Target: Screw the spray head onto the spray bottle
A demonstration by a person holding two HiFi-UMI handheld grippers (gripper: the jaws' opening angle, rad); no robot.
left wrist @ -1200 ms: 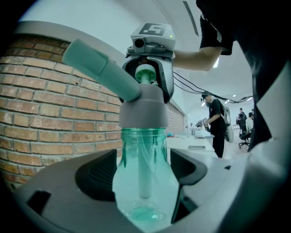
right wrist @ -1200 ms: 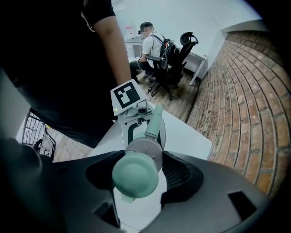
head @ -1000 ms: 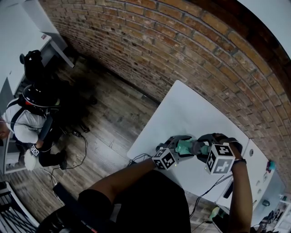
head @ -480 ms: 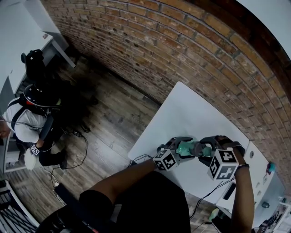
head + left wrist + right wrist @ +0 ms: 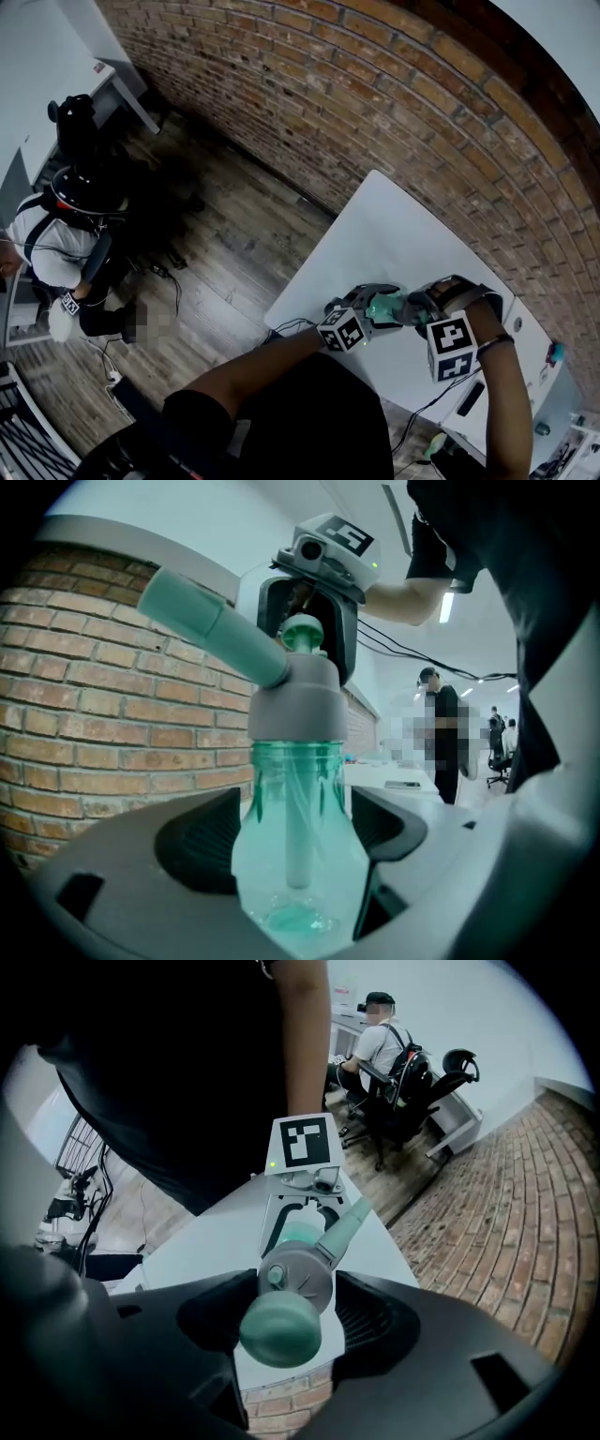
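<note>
Left gripper (image 5: 298, 832): jaws closed part-way on body of translucent green plastic spray bottle (image 5: 295, 864), pads touching both sides. Bottle held above white rectangular table (image 5: 375, 234), clear of its surface, dip tube visible inside.

Right gripper (image 5: 291, 1309): jaws clamped on grey plastic spray head with pale green nozzle (image 5: 296, 1281). Head seated on bottle neck; thread engagement cannot be judged. Nozzle angled away from bottle axis.

Grippers face each other, nearly touching. Red brick wall (image 5: 375, 94) beside table.

Translucent green spray bottle (image 5: 298, 855); grey spray head (image 5: 292, 691), green nozzle, seated on neck.
</note>
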